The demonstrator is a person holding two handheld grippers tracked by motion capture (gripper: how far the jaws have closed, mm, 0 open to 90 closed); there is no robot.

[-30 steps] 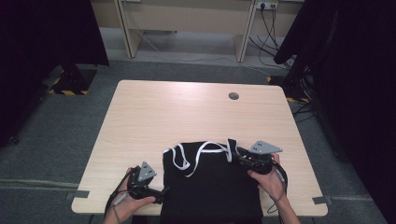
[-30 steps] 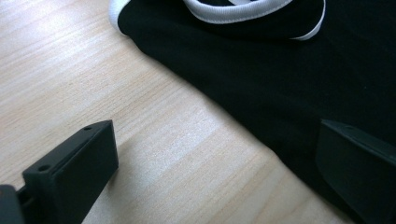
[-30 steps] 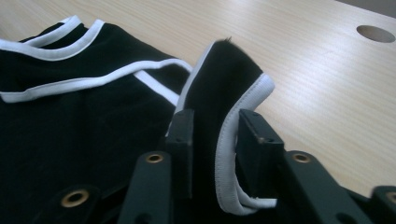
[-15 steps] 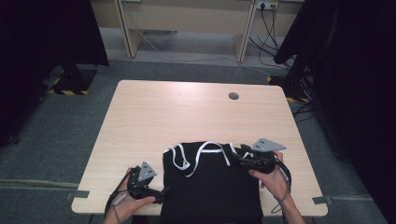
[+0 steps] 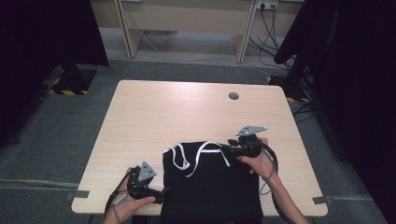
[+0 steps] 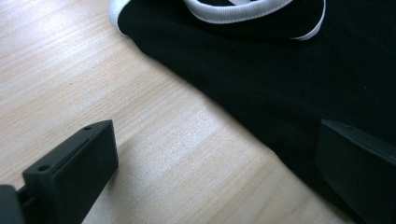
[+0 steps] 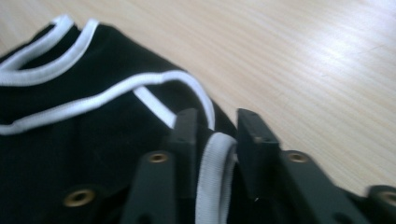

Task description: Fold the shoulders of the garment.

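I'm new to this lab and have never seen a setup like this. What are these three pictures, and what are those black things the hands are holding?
A person sits at a wooden table holding a hand-operated tool with two jaws in each hand. The high view looks down from above; the other two pictures come from small cameras riding on each tool, looking along its jaws. On the table lies a black garment with white trim. The left gripper sits at the garment's left edge, jaws wide apart, one over bare wood and one over the cloth. The right gripper has just been closing its jaws, with a loop of white trim between them at the garment's far right corner.
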